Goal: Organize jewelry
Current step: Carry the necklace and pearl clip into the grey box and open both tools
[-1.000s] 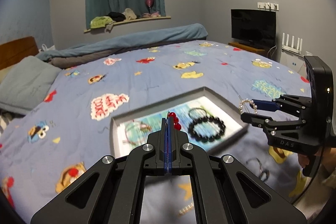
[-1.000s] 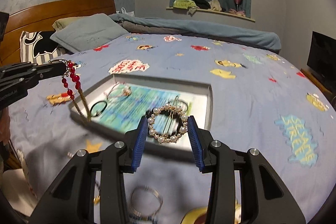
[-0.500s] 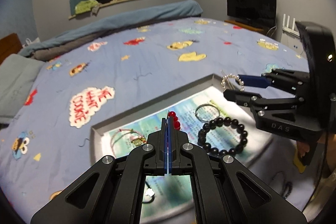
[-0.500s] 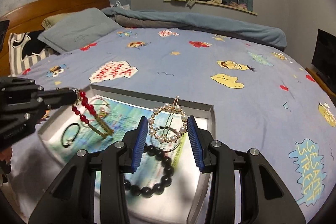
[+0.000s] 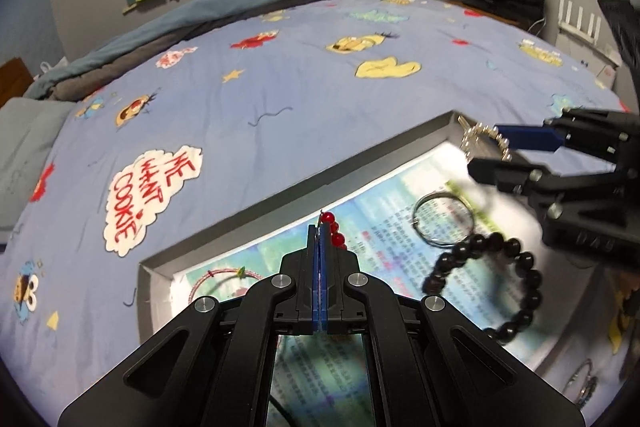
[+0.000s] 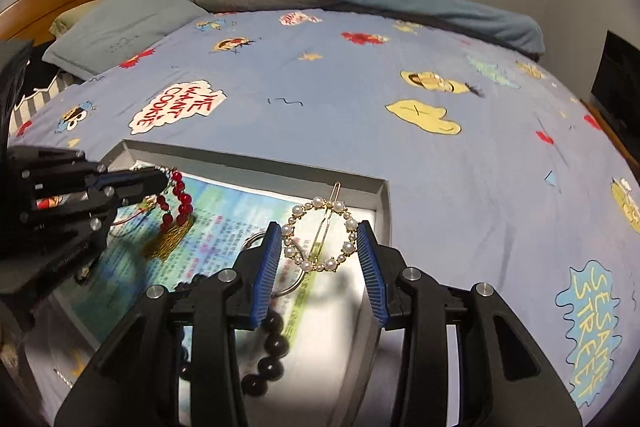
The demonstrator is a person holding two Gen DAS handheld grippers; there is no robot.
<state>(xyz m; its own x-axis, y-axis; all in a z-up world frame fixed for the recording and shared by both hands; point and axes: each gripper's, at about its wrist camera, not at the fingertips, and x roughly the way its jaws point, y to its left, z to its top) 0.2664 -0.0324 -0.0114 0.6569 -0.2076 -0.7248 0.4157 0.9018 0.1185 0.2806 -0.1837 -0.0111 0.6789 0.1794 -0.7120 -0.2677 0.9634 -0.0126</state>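
We have brought both grippers down over the grey tray (image 6: pixel 256 169). Our left gripper (image 5: pixel 320 243), fingers pressed together, pinches the red bead strand (image 6: pixel 176 203), whose gold tassel now touches the tray's printed liner. Our right gripper (image 6: pixel 322 251), fingers half open, clamps the pearl hair clip (image 6: pixel 320 239) over the far right corner. Both pieces look ready for release beside the black bead bracelet (image 5: pixel 512 291) and key ring (image 5: pixel 442 219).

Each wrist camera sits close above the grey tray (image 5: pixel 304 187) on the bed (image 6: pixel 460 187), looking forward along its own fingers. The left view faces the far-right tray corner; the right view faces across from the opposite side. Both share the tray and bedspread.
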